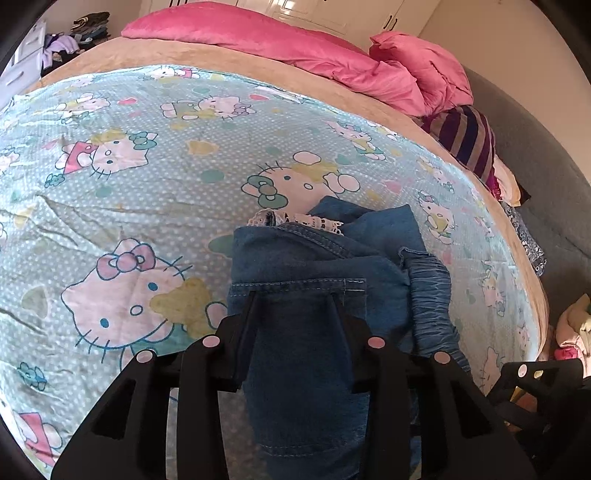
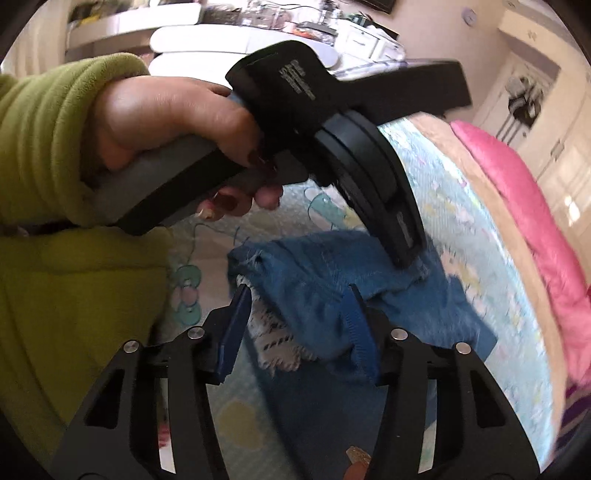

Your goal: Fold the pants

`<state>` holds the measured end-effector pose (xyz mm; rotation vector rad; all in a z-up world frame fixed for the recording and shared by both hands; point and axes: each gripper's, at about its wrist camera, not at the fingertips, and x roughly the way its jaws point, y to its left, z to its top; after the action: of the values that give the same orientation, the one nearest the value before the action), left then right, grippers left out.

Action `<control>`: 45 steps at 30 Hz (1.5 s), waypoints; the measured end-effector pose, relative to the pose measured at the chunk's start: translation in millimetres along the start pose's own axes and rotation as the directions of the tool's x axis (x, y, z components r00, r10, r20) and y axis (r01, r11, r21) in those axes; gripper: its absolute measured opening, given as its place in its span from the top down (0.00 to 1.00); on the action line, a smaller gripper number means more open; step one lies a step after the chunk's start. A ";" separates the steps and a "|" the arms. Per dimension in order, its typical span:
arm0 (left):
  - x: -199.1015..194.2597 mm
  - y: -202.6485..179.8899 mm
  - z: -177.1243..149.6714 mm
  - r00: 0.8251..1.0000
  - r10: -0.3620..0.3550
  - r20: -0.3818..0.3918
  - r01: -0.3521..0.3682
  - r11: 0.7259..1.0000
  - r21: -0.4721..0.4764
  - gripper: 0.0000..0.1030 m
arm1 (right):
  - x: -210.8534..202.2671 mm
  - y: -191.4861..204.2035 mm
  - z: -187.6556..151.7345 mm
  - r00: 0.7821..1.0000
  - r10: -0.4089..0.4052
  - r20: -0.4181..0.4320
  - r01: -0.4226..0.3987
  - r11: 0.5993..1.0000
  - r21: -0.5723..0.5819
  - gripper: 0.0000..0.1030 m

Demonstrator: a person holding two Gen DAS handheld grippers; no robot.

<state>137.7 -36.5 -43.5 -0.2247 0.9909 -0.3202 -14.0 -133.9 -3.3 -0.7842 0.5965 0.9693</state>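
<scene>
Crumpled blue denim pants (image 1: 306,280) lying bunched on the cartoon-print blue bedsheet (image 1: 110,192). Left tongs (image 1: 295,299) half-narrowed astride a stitched pocket panel, grip unconfirmed. Right tongs (image 2: 295,295) likewise half-narrowed around the lace-trimmed hem, presumably for lifting into a fold.

A home bedroom. A bed (image 1: 229,55) fills the view, spread with a pale blue cartoon-cat sheet (image 1: 147,192), a pink duvet (image 1: 295,48) bunched at its far side. White wardrobe doors (image 1: 306,11) stand beyond it. Loose clothes (image 1: 88,26) pile up at far left, and a striped pillow (image 1: 469,140) lies at right.
</scene>
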 end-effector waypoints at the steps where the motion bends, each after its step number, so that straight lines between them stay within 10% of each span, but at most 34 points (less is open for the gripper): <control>1: 1.1 1.3 -0.1 1.000 -0.004 0.001 0.004 1.000 -0.006 0.65 | 3.0 0.1 1.5 1.000 0.000 -0.001 0.000 1.000 -0.012 0.71; 4: 3.4 5.0 -0.6 1.000 -0.012 -0.002 0.012 1.000 -0.019 0.65 | 5.6 1.7 3.0 0.998 0.060 0.013 -0.059 0.998 -0.011 0.93; 10: 2.3 7.5 -0.7 1.000 -0.030 0.009 0.030 0.999 -0.022 0.64 | -13.0 10.6 -8.3 0.985 0.171 0.011 -0.171 0.985 0.021 0.98; 24: -1.1 5.9 -5.6 1.000 -0.006 0.027 0.007 1.000 -0.012 0.53 | -23.7 9.5 -18.4 0.976 0.202 0.086 -0.217 0.947 0.237 0.76; 45: -10.0 7.6 -9.7 0.999 -0.003 0.034 0.004 1.000 -0.015 0.45 | -51.7 14.5 -8.5 0.975 0.164 0.153 -0.195 0.957 0.214 0.66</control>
<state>125.7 -26.2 -43.4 -0.2451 0.9596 -0.3114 -51.0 -161.1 25.8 -0.4616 0.6567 1.0888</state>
